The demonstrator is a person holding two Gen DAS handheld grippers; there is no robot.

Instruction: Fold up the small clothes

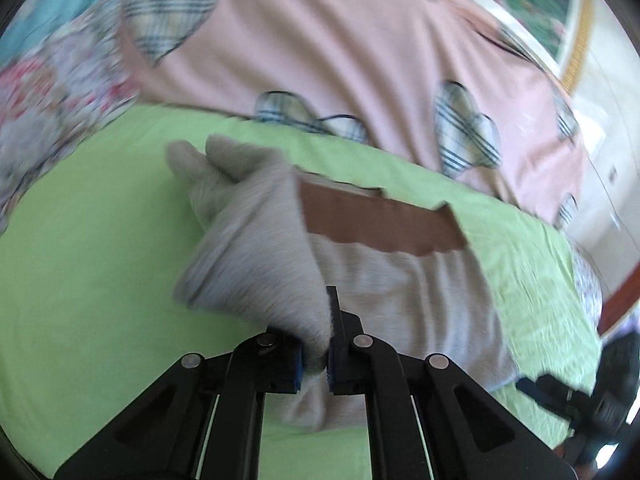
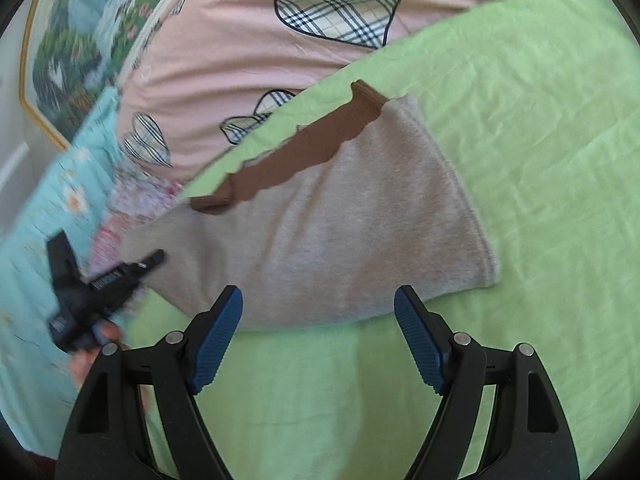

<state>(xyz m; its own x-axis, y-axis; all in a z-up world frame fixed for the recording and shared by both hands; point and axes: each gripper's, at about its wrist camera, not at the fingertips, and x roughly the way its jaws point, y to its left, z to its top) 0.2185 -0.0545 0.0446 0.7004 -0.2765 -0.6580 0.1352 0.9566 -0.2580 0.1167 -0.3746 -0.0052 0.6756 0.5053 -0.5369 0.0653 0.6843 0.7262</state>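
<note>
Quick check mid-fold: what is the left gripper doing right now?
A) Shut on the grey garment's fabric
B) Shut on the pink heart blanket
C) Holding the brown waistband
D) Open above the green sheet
A: in the left wrist view, the left gripper pinches a bunched fold of the grey garment between its blue pads.

Small grey fleece garment [image 2: 320, 236] with brown waistband [image 2: 296, 152], lying on the green sheet [image 2: 520, 160], waistband toward the pink heart-print cover [image 2: 224, 64], one grey leg [image 1: 248, 236] lifted and folded over, hemmed leg end flat
</note>
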